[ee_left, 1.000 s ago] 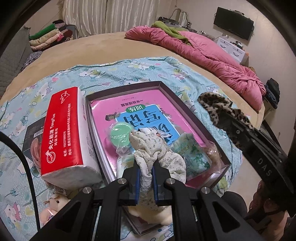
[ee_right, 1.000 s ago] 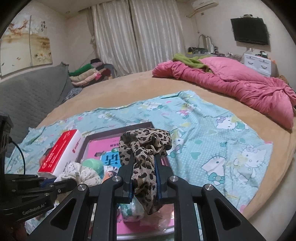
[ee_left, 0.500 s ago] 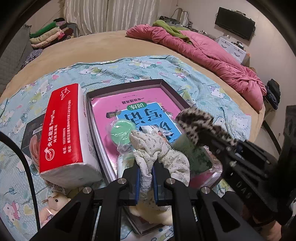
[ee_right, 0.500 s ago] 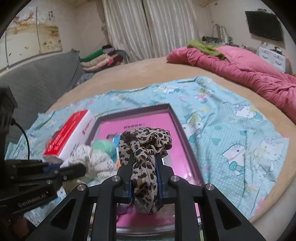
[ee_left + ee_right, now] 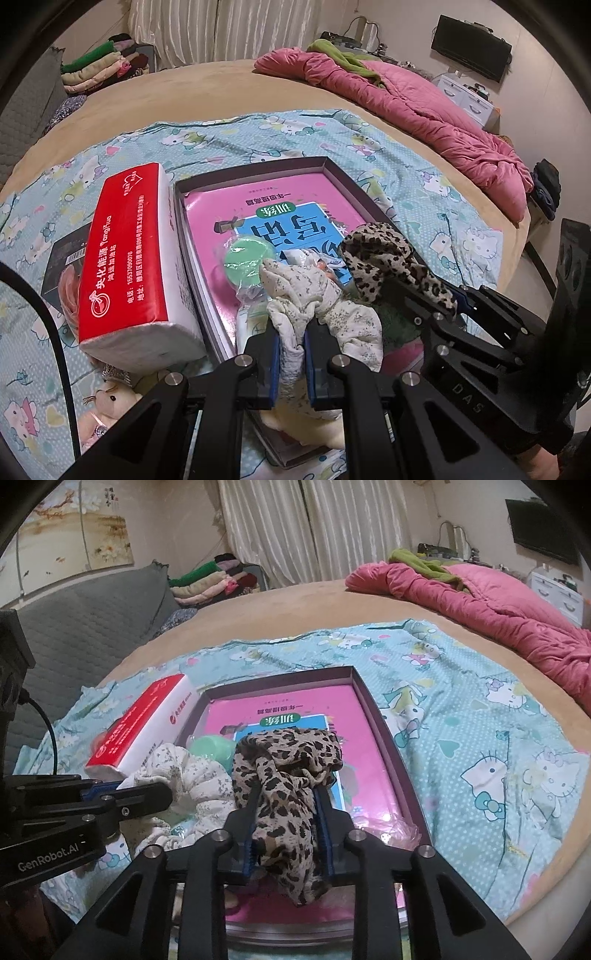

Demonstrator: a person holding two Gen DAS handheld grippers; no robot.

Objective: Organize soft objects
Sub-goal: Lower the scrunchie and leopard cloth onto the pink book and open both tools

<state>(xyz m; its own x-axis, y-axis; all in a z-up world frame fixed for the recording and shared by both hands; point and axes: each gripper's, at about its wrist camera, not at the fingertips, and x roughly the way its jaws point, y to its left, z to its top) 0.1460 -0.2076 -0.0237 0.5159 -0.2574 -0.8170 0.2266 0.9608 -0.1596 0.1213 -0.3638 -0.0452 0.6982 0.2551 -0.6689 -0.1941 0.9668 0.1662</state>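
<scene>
A wide round bed fills the room, with a pink quilt bunched at its far side and a turquoise cartoon-cat sheet spread across the near part. On the sheet sits a shallow dark tray lined by a pink booklet, and a red-and-white tissue pack lies just beside the tray's left wall. The left gripper has its jaws pressed tight on a cream floral cloth, which hangs bunched over the tray's near end, touching a green round thing in clear wrap. The right gripper is above the tray too; its jaws have just been spreading, with the leopard-print cloth between them (whether the pads touch it now, I cannot tell). A small plush toy lies on the sheet at lower left.
</scene>
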